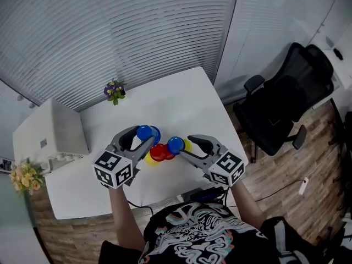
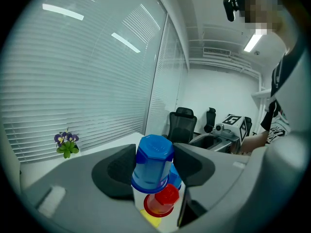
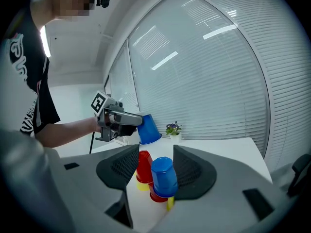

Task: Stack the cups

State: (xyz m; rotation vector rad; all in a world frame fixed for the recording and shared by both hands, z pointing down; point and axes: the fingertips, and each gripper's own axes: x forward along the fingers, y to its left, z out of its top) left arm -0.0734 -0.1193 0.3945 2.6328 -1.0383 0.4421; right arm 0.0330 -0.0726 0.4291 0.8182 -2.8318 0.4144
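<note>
The left claw (image 1: 141, 138) stands partly open, its pads pressed on the side wall of the left blue cup (image 2: 153, 165), which hangs base-up and slightly tilted above the desk (image 1: 181, 100); just below and beyond it, red cups (image 3: 144, 166) stand mouth-down close together on the desk, with yellow cups (image 3: 142, 186) showing at their feet; whether the red ones sit over the yellow cannot be told for sure; to the right, the right claw (image 1: 184, 146) is likewise partly open and closed on the right blue cup (image 3: 164, 176), also base-up, held just above that cluster. The cups look like thin moulded plastic: very light, stiff enough to keep shape yet likely to flex if squeezed hard; the smooth, tapered walls could slide out toward the narrow base, so the sensible hold is across the mid wall, as both claws have it, leaving the rim free to slip over the next cup.
</note>
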